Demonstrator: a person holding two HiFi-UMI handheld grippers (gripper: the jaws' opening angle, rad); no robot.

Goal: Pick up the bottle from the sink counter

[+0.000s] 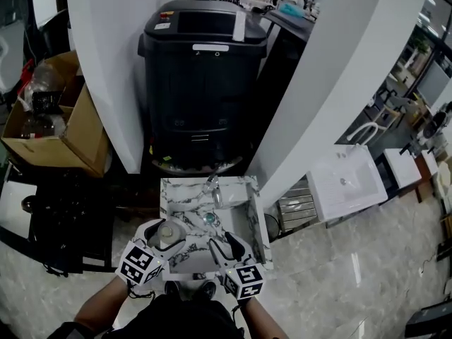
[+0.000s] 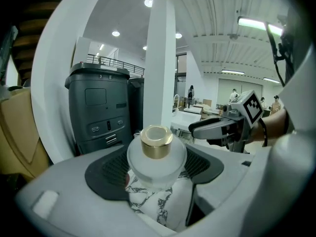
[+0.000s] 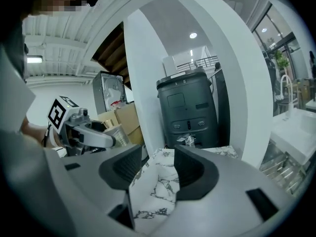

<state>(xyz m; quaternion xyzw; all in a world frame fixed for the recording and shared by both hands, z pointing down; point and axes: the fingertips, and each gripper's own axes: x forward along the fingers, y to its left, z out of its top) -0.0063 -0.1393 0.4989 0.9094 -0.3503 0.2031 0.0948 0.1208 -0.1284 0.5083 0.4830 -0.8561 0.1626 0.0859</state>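
A round frosted bottle [image 1: 169,231] with a gold cap stands at the front left of the marble sink counter [image 1: 242,191]. My left gripper [image 1: 170,236] is shut on the bottle, and in the left gripper view its dark pads press both sides of the bottle [image 2: 157,158]. To the right, my right gripper [image 1: 226,248] hovers over the counter's front edge. Its jaws stand open with only marble between them [image 3: 158,171]. The right gripper view also catches the left gripper [image 3: 91,135] with the bottle [image 3: 116,132] at the left.
A chrome faucet [image 1: 212,184] and a drain [image 1: 209,218] sit in the counter's basin. Behind it stand a tall black machine [image 1: 201,83] and white pillars. A cardboard box [image 1: 60,122] is at the left, a white basin unit [image 1: 347,182] at the right.
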